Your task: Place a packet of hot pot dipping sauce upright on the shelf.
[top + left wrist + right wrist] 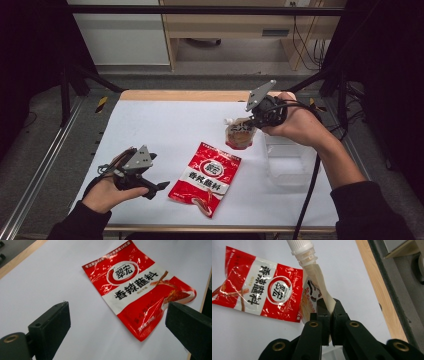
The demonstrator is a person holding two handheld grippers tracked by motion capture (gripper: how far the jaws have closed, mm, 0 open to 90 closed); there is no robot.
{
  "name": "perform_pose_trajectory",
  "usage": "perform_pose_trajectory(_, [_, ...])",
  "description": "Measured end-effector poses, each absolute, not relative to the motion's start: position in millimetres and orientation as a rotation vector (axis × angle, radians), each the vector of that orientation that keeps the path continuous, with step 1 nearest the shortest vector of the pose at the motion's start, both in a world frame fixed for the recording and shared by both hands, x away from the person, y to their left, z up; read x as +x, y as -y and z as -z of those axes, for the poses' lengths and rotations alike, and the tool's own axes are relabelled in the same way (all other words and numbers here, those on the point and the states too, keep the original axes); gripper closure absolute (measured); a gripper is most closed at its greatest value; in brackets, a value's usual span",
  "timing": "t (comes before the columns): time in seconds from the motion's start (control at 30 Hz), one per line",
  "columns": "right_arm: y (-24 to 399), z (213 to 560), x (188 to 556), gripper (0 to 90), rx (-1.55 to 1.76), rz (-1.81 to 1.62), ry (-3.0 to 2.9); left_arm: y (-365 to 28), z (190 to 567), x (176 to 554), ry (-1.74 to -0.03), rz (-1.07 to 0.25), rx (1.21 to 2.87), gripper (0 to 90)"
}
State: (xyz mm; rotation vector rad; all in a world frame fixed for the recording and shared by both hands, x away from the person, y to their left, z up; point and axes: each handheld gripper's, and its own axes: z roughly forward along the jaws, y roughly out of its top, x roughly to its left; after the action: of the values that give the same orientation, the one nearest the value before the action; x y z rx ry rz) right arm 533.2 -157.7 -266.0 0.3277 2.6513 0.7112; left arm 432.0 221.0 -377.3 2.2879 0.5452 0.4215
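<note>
Left gripper (159,188), jaws wide and empty, low over the white worktop (165,125) with the flat red-and-white foil sachet (205,178) at three o'clock, long axis one-to-seven; right gripper (251,121) clamped on a small white-capped spout pouch (240,133) beside an apparently empty clear plastic box (290,162).

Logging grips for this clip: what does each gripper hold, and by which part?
The right gripper pinches the spouted pouch by its side edge below the cap. The left gripper holds nothing, open near the red packet.
</note>
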Motion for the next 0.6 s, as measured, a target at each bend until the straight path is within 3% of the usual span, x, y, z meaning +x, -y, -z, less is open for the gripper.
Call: perform_pose_trajectory(0.6, [184, 259, 541, 88.0, 0.376, -0.694, -2.599, -262, 419, 418, -0.704, -0.527, 2.223, 5.6])
